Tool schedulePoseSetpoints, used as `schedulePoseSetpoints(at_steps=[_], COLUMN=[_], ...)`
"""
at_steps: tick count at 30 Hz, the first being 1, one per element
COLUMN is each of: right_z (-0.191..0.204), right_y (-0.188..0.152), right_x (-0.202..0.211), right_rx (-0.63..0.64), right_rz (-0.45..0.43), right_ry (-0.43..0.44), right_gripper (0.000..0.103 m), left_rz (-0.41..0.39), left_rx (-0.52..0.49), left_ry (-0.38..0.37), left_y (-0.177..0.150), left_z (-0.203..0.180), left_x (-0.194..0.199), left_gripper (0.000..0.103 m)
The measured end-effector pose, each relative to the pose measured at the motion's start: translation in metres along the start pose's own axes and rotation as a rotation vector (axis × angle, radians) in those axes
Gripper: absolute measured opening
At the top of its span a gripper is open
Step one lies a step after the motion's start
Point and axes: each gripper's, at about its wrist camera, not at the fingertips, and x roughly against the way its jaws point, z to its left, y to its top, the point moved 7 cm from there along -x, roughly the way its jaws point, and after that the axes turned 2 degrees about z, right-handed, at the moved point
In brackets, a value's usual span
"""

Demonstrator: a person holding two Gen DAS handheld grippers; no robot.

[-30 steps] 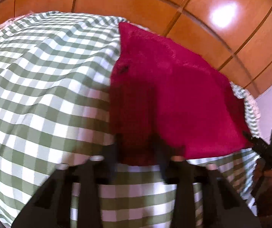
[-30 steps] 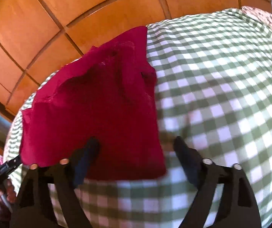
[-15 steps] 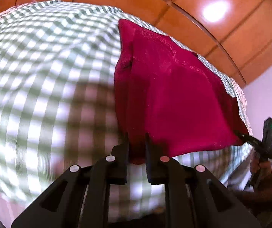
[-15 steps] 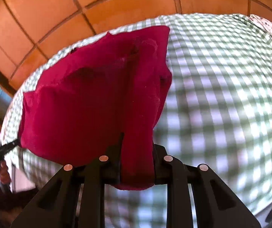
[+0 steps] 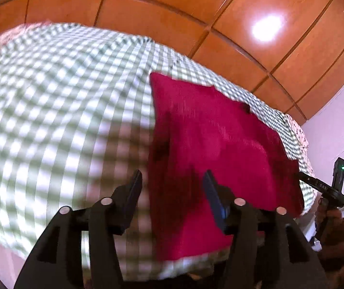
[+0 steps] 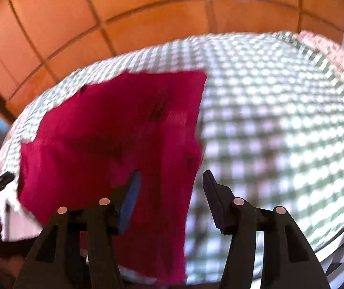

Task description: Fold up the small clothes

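Wooden panelling (image 5: 147, 12): running orange-brown behind the scene, crossed by dark grooves and catching a bright glare high on the right of the left wrist view.
Checked cloth (image 5: 51, 101): lying green and white over a rounded surface, perhaps a bed or a tabletop; I cannot tell which. A patterned fabric is showing at its far edge.
Red garment (image 5: 215, 149): lying spread on the checked cloth, mostly flat, with one long edge doubled over itself and the near end hanging toward the cameras. Motion blur is softening its outline.
Left gripper (image 5: 172, 185): pointing steeply down over the garment's near left edge. Its jaws have just been opening and are standing apart; the cloth is showing between them but no pad is pressing on it.
Right gripper (image 6: 170, 183): pointing steeply down over the garment's near right edge. Its jaws have just been opening and are standing apart, with red cloth in the gap and nothing pinched.
Person's hand (image 5: 333, 221): wrapping around the right gripper's handle, at the right rim of the left wrist view.
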Motion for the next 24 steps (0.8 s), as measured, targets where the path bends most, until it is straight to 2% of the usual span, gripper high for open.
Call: schedulePoseSetpoints(at_steps=[3,5,6,8,10,16,20,24], right_z=[-0.005,0.003,0.006,0.014,0.018,0.019,0.027,0.031], right_y=[0.021,0.028,0.029,0.028,0.024,0.032,0.059,0.103], right_x=[-0.019,-0.034,-0.038,-0.036,-0.024,0.021,0.037,0.025], right_rx=[-0.009,0.010,0.025,0.068,0.091,0.061,0.035,0.015], right_rz=[-0.023,0.002,0.012,0.002,-0.011,-0.086,-0.147,-0.190], right_ry=[-0.044,-0.049,-0.058,-0.074,-0.069,-0.019,0.027,0.034], right_gripper=[0.053,0.032,0.022,0.009,0.008,0.007,0.007,0.007], left_rz=[0.005,0.007,0.013,0.032,0.015,-0.070,-0.127,-0.155], left_rx=[-0.003,0.005,0.007,-0.034,-0.083,-0.076,-0.112,-0.119], left_ry=[0.012,0.009,0.011,0.002,0.008,-0.039,-0.020,0.041], left_y=[0.023,0.031,0.034,0.033,0.030,0.038,0.065,0.109], left_z=[-0.001,0.000,-0.001,-0.008,-0.015,-0.025,-0.034,-0.034], left_x=[-0.023,-0.035,-0.040,-0.045,-0.041,-0.001,0.015,0.002], left_gripper=[0.058,0.052,0.043,0.017,0.007,0.007,0.006,0.006])
